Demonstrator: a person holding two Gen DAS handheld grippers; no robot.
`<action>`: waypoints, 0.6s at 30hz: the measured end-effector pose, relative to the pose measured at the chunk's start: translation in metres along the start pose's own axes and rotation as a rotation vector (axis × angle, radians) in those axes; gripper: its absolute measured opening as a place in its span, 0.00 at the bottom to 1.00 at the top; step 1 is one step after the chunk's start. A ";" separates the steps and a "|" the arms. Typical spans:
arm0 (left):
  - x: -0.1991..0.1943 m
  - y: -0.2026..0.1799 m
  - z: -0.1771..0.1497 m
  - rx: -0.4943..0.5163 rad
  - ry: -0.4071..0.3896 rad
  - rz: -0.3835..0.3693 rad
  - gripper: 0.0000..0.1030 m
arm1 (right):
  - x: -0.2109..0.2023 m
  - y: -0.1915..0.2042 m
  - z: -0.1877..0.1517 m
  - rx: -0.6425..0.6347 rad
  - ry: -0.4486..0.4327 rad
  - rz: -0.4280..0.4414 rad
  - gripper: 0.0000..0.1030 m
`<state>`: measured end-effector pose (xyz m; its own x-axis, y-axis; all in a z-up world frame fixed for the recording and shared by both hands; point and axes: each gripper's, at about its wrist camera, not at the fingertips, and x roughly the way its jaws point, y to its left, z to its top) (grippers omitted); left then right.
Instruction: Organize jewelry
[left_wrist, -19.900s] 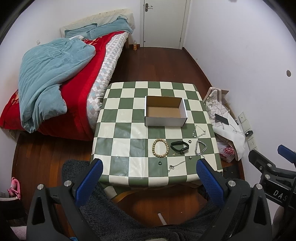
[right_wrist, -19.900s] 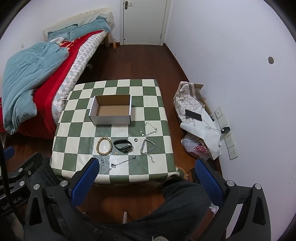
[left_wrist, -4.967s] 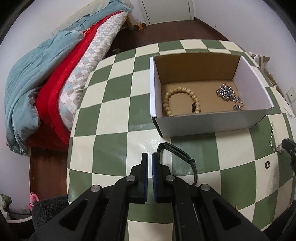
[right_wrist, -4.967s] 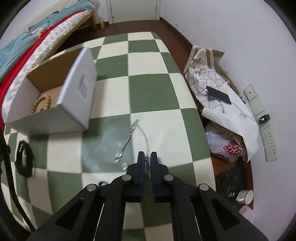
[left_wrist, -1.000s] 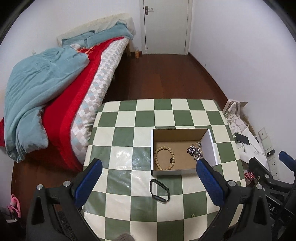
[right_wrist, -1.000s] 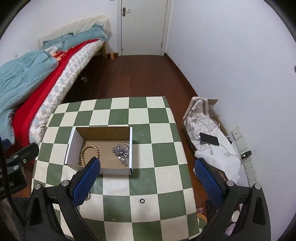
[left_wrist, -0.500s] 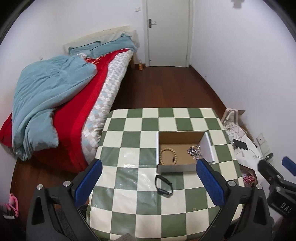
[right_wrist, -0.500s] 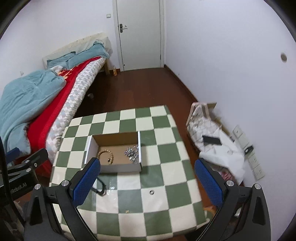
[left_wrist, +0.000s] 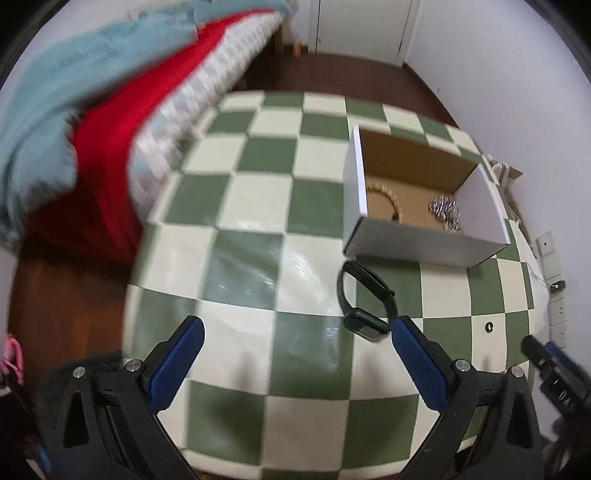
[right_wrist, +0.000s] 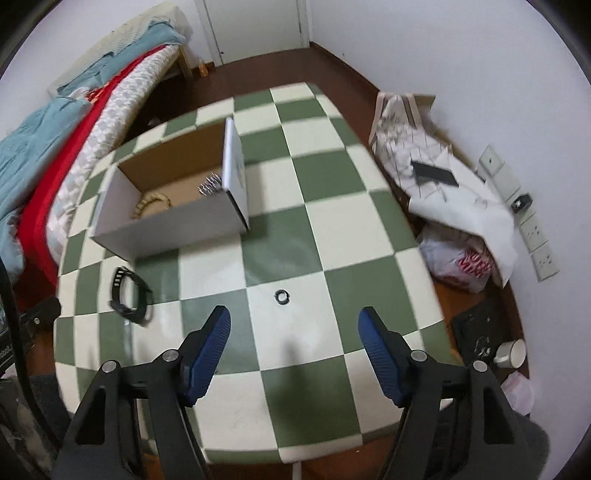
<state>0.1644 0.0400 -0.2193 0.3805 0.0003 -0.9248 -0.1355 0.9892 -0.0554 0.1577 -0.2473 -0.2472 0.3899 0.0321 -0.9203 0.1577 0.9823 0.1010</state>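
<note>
On the green-and-cream checked table (left_wrist: 258, 280) stands a white cardboard box (left_wrist: 424, 245) holding a wooden bead bracelet (left_wrist: 384, 199) and a silver chain (left_wrist: 447, 214). A black wristband (left_wrist: 365, 295) lies in front of the box, just ahead of the right finger of my left gripper (left_wrist: 295, 332), which is open and empty. My right gripper (right_wrist: 293, 314) hangs over the table's near right part; its jaws are closing with nothing pressed between them. A small dark ring (right_wrist: 282, 296) lies on the cloth just beyond its fingertips. The box (right_wrist: 166, 229) and wristband (right_wrist: 129, 295) lie to its left.
A bed with red and teal covers (left_wrist: 92, 129) runs along the table's left side. On the floor to the right are a patterned bag with a phone (right_wrist: 432, 173), a plastic bag (right_wrist: 465, 262) and a cup (right_wrist: 511, 352). Wall sockets (right_wrist: 535, 232) sit low on the right wall.
Both grippers have dropped toward the table, so the box, wristband and ring look much larger. The right gripper's fingers stand closer together than before.
</note>
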 end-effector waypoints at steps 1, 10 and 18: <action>0.012 -0.003 0.002 -0.003 0.020 -0.019 0.98 | 0.008 -0.001 -0.001 0.005 0.005 -0.002 0.71; 0.068 -0.024 0.007 0.025 0.137 -0.061 0.49 | 0.064 0.005 -0.002 -0.011 0.040 -0.029 0.63; 0.060 -0.036 -0.007 0.122 0.085 -0.006 0.10 | 0.076 0.019 -0.003 -0.061 0.011 -0.052 0.61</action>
<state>0.1856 0.0030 -0.2756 0.3010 -0.0127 -0.9535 -0.0197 0.9996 -0.0195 0.1873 -0.2256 -0.3169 0.3726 -0.0171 -0.9278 0.1214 0.9921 0.0305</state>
